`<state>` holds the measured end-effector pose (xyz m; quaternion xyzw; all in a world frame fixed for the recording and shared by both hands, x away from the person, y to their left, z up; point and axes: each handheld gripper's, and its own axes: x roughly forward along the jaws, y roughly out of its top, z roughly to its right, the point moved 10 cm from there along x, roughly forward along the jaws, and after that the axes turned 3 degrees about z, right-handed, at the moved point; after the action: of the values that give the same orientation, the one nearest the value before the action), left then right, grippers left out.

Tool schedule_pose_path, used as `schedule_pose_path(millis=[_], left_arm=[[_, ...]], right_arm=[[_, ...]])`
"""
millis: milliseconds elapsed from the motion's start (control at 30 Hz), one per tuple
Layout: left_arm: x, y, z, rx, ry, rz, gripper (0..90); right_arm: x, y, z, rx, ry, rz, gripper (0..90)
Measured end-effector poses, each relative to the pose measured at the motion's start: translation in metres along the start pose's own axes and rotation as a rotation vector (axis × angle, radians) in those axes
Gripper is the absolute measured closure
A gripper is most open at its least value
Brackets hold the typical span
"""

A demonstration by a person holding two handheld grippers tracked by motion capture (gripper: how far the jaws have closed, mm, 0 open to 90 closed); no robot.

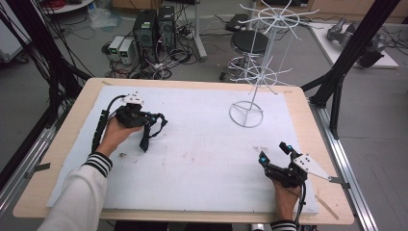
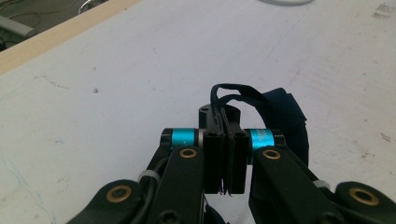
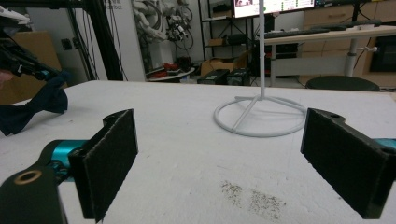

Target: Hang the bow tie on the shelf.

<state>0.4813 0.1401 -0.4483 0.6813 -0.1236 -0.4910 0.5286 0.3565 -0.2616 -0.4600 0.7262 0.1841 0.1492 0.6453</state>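
The left gripper (image 2: 225, 154) pinched a dark navy fabric strap (image 1: 150, 129) between its pressed-together jaws above the white foam board (image 1: 202, 159). The right gripper (image 3: 224, 158) rested near the board's front right corner, jaws spread wide and holding nothing, facing the white wire rack stand (image 1: 257, 67).

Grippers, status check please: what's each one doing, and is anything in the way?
Left gripper shut on dark fabric strap, lifted off the white mat. Right gripper open, holding nothing. White wire rack stands apart, path to it unobstructed.
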Motion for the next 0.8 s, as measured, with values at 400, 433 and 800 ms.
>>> schedule_pose_path(millis=[400, 433, 800], left_arm=[[-0.003, 0.019, 0.007, -0.034, -0.012, 0.119, 88.1], [-0.003, 0.021, 0.008, -0.037, -0.013, 0.129, 88.1], [-0.002, 0.042, 0.016, -0.048, -0.018, 0.217, 88.1]], right_arm=[[0.0, 0.0, -0.001, 0.002, 0.001, -0.003, 10.1], [0.0, 0.0, -0.001, 0.003, 0.002, -0.002, 10.1], [0.0, 0.0, 0.0, 0.002, 0.001, -0.003, 10.1]])
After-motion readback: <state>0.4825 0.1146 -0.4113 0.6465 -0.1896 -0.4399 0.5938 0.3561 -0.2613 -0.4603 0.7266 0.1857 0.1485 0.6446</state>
